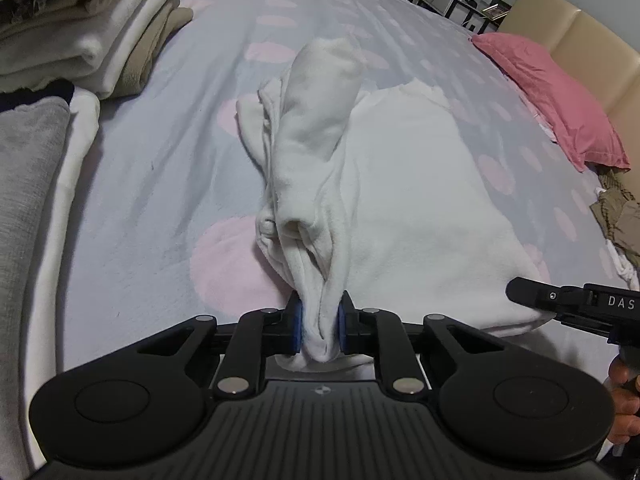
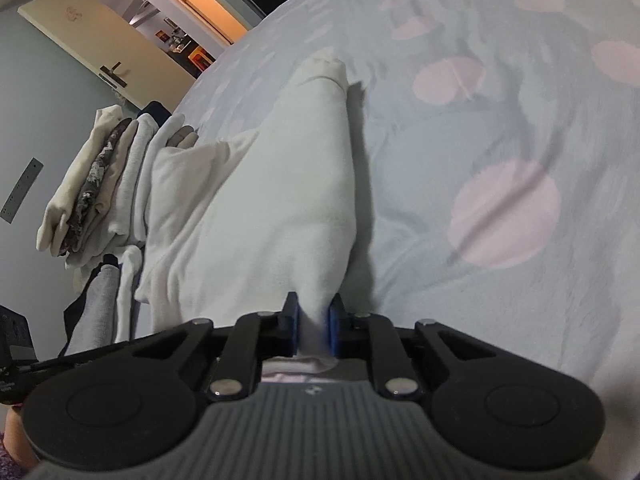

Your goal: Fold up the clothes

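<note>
White garment (image 1: 400, 184) lies on my bedspread (image 1: 140, 168). My left gripper (image 1: 320, 326) pinches a bunched edge; my right gripper (image 2: 314, 330) pinches another corner. Risk: the thick left bunch slips on lifting, skewing the fold.

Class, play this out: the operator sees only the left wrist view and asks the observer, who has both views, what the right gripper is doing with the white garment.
Operator: My left gripper pinches the white garment. I see only the right gripper's side. Is it gripping?
Observer: Yes. In the right wrist view the right gripper has its blue pads closed on a bunched edge of the white garment.
Operator: What lies beside that hold?
Observer: Bare bedspread, pale with pink dots, on the right of that view.
Operator: Anything behind the folded stack?
Observer: A cream door, with a lit room past it.
</note>
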{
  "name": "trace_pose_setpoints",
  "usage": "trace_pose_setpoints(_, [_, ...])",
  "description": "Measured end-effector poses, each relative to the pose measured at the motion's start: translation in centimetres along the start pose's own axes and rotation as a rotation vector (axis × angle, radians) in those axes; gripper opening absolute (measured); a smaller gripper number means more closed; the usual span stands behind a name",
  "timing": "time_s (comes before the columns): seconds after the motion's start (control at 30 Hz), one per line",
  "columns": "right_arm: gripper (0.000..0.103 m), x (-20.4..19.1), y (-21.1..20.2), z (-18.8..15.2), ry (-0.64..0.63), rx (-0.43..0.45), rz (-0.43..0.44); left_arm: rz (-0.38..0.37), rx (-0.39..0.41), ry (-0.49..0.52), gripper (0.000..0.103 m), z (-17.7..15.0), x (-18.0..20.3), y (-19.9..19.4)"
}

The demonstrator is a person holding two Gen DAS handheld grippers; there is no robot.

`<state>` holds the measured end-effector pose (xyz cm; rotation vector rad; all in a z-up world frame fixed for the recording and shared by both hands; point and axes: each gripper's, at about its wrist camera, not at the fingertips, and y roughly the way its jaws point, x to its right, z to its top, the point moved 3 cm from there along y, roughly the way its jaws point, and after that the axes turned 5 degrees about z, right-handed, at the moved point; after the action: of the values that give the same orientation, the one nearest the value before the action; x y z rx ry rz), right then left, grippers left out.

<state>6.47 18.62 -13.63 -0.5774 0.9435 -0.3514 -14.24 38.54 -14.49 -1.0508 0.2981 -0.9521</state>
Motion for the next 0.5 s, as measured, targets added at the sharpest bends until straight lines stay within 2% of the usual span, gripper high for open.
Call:
trace_pose_setpoints(0.1, [0.015,-0.3,-1.8,0.4,0.021,-0.01,-0.009,-0.031,-0.01,-0.017,0.014,-0.2,0.6,-1.4])
trace_pose_setpoints(0.27, [0.015,-0.6,-5.2,-0.5,0.015,-0.048,-0.05,-0.069,-0.053,-0.003,0.014,-2.8,2.4,-3.6])
trace_pose_setpoints(0.5, [0.015,-0.5,-11.2,-5.2,-0.01,-0.12,-0.068,-0.107,-0.117,0.018,0.014,-7.5,3.9,-6.5])
